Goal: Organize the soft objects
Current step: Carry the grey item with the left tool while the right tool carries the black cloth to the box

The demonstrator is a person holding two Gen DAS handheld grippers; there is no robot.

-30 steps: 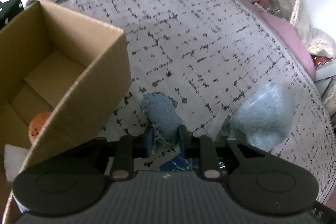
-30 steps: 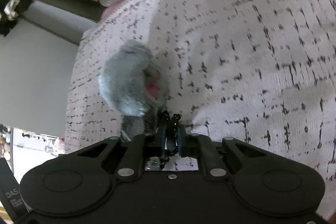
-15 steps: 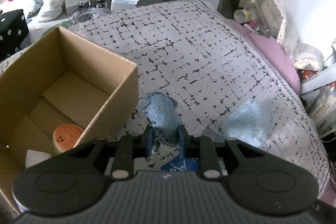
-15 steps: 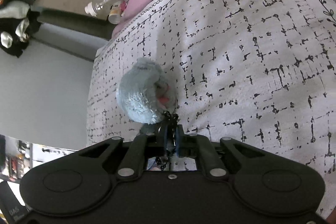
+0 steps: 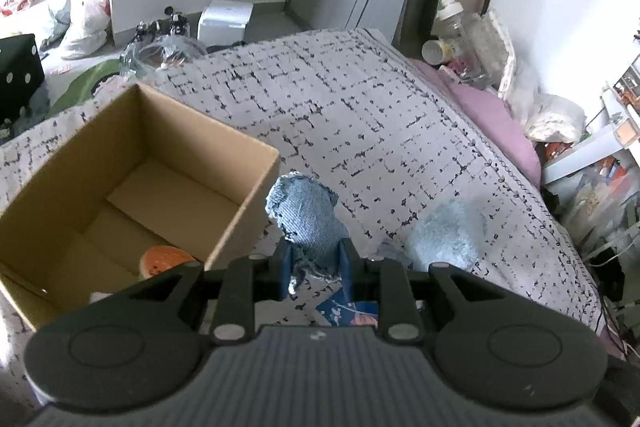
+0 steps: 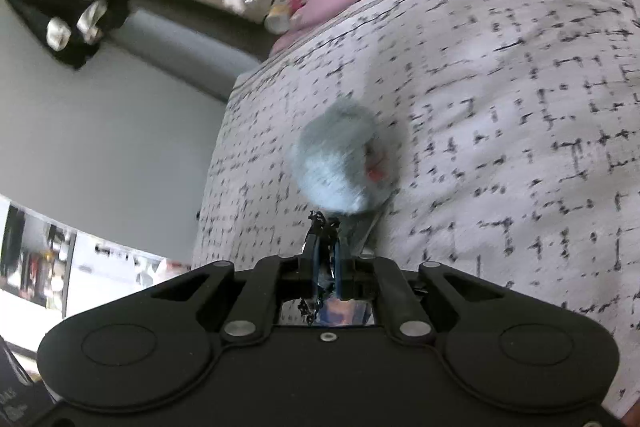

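Note:
My left gripper [image 5: 314, 259] is shut on a blue denim soft toy [image 5: 306, 215], which sticks up between the fingers above the patterned bedspread [image 5: 360, 115]. Just left of it stands an open cardboard box [image 5: 248, 203] with an orange plush burger [image 5: 164, 259] on its floor. My right gripper [image 6: 326, 251] is shut on a thin black cord [image 6: 322, 221] at the base of a fluffy pale-blue plush [image 6: 334, 163], which shows a pink-red patch and hangs blurred over the bed. The same plush [image 5: 444, 235] appears to the right of the denim toy.
A pink pillow [image 5: 492, 115], bottles and bags [image 5: 460, 35] crowd the bed's far right side. A white box [image 5: 226, 21] and plastic bags [image 5: 84, 23] lie on the floor beyond. A blue printed item [image 5: 348, 307] lies under the left gripper.
Both grippers have risen with their toys still held. The box's inside and the room beyond have come more into view, and the fluffy plush has lifted off the bedspread.

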